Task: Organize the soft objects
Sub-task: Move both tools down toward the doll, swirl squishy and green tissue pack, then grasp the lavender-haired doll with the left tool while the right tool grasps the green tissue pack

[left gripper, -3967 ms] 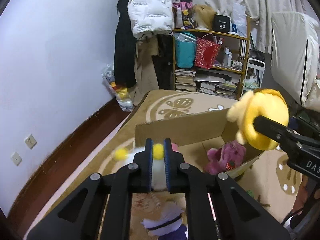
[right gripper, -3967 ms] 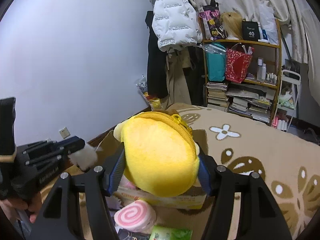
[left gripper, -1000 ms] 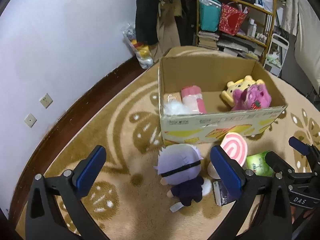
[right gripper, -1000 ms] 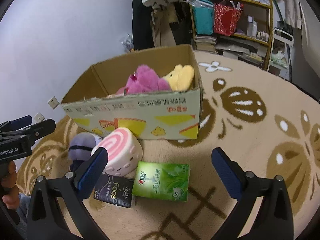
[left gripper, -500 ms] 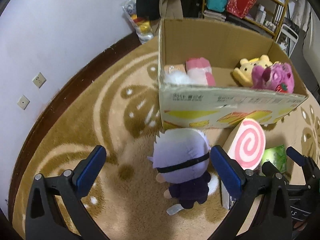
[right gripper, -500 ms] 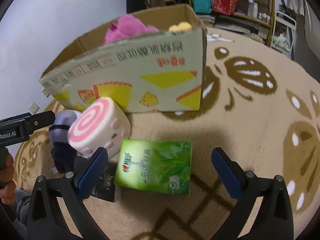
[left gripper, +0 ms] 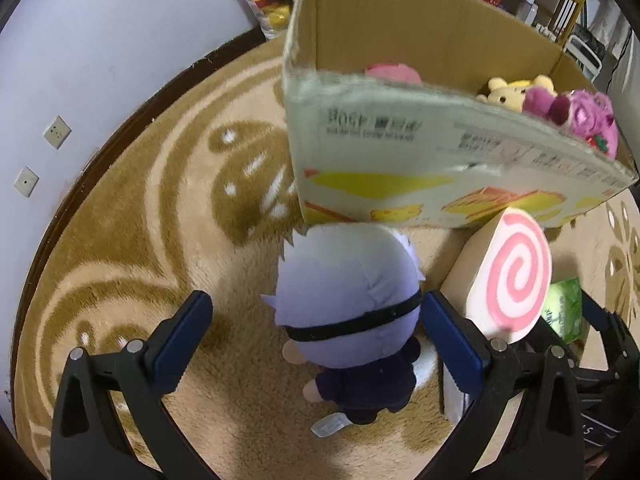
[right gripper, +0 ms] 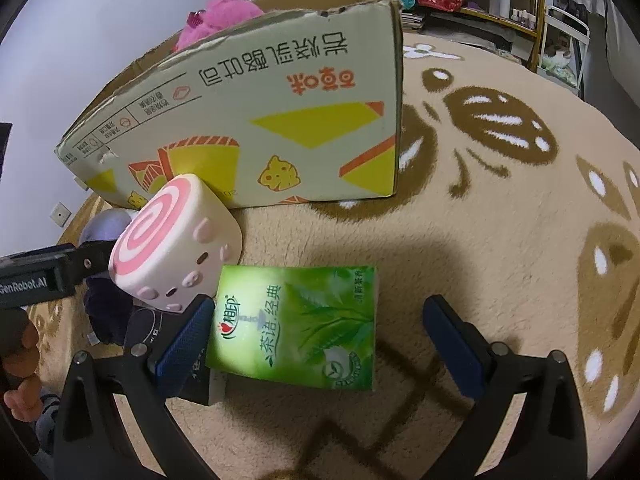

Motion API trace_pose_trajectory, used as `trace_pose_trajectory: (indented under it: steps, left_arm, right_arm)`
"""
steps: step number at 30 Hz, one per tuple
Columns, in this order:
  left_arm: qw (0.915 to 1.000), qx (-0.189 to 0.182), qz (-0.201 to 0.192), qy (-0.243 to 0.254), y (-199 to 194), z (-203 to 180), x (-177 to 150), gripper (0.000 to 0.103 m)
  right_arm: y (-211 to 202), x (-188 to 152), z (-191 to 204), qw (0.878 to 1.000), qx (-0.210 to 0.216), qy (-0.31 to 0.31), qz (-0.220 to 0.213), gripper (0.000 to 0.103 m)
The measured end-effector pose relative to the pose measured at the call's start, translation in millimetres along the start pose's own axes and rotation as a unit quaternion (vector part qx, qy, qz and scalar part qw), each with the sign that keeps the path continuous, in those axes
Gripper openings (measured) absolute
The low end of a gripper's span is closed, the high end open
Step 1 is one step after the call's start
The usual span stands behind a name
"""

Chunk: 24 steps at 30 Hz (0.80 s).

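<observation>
Both tongs gape empty above the carpet [right gripper: 480, 240]: the left tongs [left gripper: 316, 340] straddle the lavender-haired plush doll [left gripper: 348, 312] lying just before the cardboard box [left gripper: 400, 152], while the right tongs [right gripper: 320, 340] straddle the green tissue pack [right gripper: 296, 324] beside the pink swirl-roll plush [right gripper: 172, 240].

We have dropped both toys in the cardboard box [left gripper: 384, 148]; our spread left gripper [left gripper: 316, 340] now straddles the purple-haired doll [left gripper: 348, 304], the right gripper [right gripper: 320, 344] the green tissue pack [right gripper: 296, 324].
</observation>
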<state>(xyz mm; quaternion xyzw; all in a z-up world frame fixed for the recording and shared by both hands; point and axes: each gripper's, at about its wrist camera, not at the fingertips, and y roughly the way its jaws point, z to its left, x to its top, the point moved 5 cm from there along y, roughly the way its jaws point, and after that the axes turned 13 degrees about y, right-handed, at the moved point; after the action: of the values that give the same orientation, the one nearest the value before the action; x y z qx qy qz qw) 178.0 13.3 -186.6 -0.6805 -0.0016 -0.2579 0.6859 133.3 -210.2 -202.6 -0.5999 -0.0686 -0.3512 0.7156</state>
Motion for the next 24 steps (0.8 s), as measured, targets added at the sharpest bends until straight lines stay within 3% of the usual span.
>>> trace_pose_trajectory:
  steps: [18,21,24]
  left_arm:
    - [0.9989,0.028,0.028,0.024,24.2,-27.0,-5.5,0.102]
    - [0.9989,0.026,0.028,0.026,24.8,-30.1,-7.0,0.098]
    - [0.9991,0.021,0.027,0.027,25.4,-33.0,-9.2,0.093]
  right_arm:
    - [4.6,-2.2,2.9,1.0,-0.024,-0.006,-0.002,0.102]
    - [1.6,-5.4,7.4,1.0,-0.028,-0.007,-0.004,0.097]
    - [-1.1,-6.9,10.8,1.0,-0.022,-0.01,0.001,0.086]
